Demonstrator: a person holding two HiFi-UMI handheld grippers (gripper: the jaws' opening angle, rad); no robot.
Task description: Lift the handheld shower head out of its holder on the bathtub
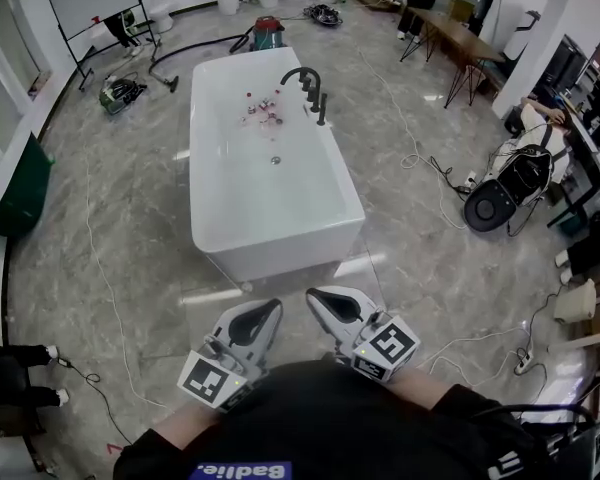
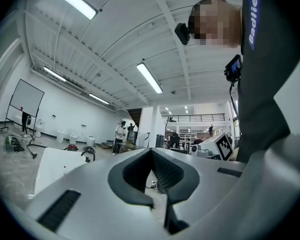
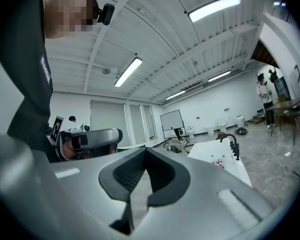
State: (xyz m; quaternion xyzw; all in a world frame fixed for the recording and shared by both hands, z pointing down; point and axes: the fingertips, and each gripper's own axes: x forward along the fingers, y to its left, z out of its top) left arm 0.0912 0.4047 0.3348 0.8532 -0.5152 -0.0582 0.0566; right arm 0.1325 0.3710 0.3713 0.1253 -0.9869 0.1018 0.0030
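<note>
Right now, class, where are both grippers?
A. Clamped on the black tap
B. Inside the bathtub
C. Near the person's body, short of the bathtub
C: the left gripper and right gripper sit by the person's body, with floor between them and the bathtub.

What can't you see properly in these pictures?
- Shower head: in the head view it is too small and far away to tell apart from the black tap.
- Little things in the tub: in the head view they are too small to name.
- Tub's near end: in the left gripper view it is hidden behind the left tool.
</note>
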